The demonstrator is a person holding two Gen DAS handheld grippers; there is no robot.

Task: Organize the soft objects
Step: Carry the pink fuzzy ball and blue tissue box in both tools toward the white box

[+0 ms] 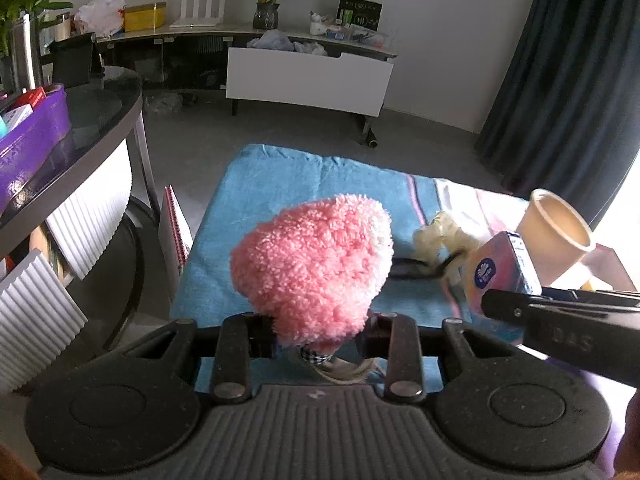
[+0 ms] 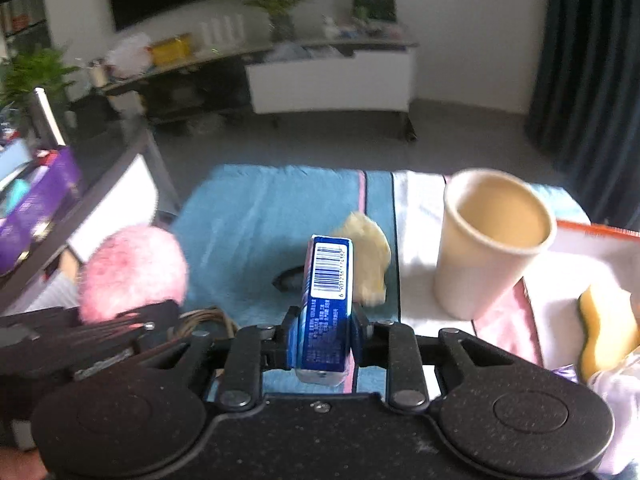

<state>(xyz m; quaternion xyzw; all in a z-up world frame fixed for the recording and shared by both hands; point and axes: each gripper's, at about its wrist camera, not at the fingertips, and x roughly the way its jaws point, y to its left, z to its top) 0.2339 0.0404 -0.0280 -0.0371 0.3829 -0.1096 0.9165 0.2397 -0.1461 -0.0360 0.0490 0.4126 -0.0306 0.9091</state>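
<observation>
Right now both hands are loaded: the left gripper [image 1: 320, 336] has its jaws clamped on the base of a pink fluffy toy [image 1: 316, 264], lifted above the blue towel [image 1: 256, 184], while the right gripper [image 2: 322, 334] has its jaws pressed on a blue tissue pack [image 2: 326, 304] held upright. This looks like the carrying step, with both soft things picked up and not yet put away. Next, I'd guess, each needs a destination and a gentle release. The right wrist view alone shows a white tray [image 2: 592, 248] with an orange rim holding a yellow sponge [image 2: 608, 328], beside the paper cup [image 2: 488, 240]. The left wrist view shows more clearly a pale crumpled cloth [image 1: 440, 236] lying on the towel.
</observation>
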